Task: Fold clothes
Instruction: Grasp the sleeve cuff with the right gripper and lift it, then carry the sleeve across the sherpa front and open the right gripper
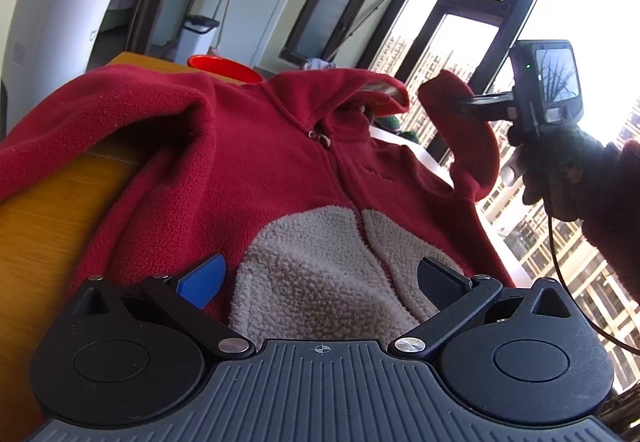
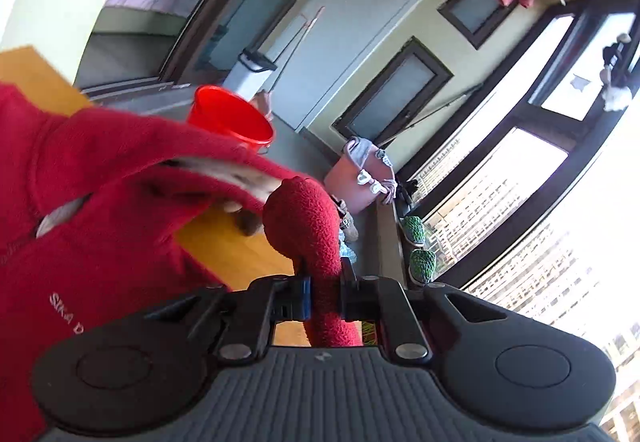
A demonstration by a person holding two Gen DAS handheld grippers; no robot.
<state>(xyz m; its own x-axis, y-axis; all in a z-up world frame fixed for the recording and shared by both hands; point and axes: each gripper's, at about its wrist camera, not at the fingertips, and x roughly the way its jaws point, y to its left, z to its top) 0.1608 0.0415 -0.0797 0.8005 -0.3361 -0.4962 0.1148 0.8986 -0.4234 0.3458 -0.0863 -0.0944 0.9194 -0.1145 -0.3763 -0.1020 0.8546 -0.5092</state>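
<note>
The right gripper [image 2: 325,296] is pinched tight on the cuff end of the sleeve [image 2: 306,226], red fleece bulging up between its fingers and lifted clear of the table [image 2: 240,242]; the left gripper [image 1: 320,278] hangs with its fingers spread wide just over the cream lower panel [image 1: 312,274] of the red hoodie [image 1: 256,146], gripping nothing, and whether it touches the cloth cannot be told; the hoodie lies front up, zip closed, hood toward the red bucket [image 1: 224,67] beyond the table's far edge; the step in hand looks to be folding this sleeve inward across the chest, so it would go best to carry the cuff low and flat toward the zip [image 1: 340,170], press the body with the left fingers so it does not drag, and let go only once the sleeve lies smooth; the other sleeve [image 1: 100,122], bunched at the opposite side, awaits the same.
</note>
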